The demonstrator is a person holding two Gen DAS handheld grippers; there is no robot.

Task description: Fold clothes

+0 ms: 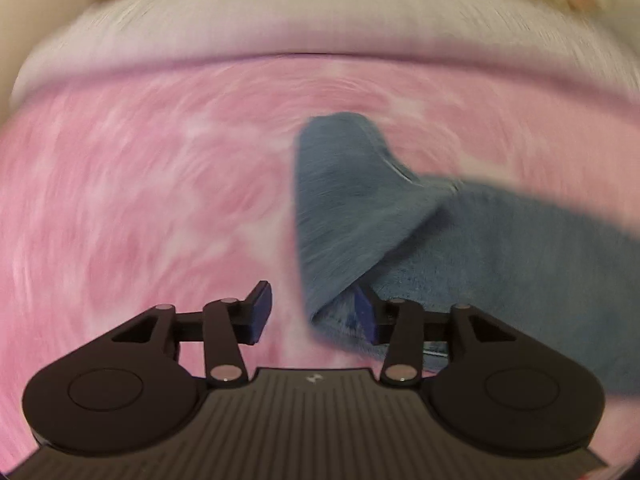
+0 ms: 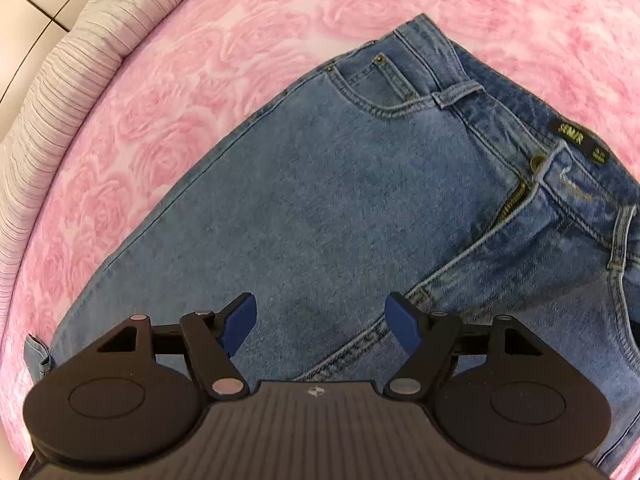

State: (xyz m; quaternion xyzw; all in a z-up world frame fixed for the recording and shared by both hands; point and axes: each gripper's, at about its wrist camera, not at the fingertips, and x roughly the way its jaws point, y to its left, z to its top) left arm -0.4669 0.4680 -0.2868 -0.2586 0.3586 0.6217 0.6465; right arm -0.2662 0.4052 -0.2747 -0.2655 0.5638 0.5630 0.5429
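A pair of blue jeans (image 2: 320, 180) lies on the pink rose-patterned bedspread (image 2: 200, 60), waistband and open fly toward the upper right. My right gripper (image 2: 322, 312) hovers open over the thigh area, with nothing between its fingers. In the blurred left wrist view, a raised fold of the jeans (image 1: 400, 220) comes in from the right and drapes against the right fingertip (image 1: 366, 316). The left gripper (image 1: 312, 304) has its jaws apart. Its left pad (image 1: 260, 312) is free over the pink bedspread (image 1: 140, 180), so the denim is not pinched.
A pale ribbed border (image 2: 52, 80) runs along the bed's left edge, with light floor tiles (image 2: 24, 0) beyond it. In the left wrist view the same pale border (image 1: 280, 20) runs across the top. Pink bedspread lies to the left of the jeans.
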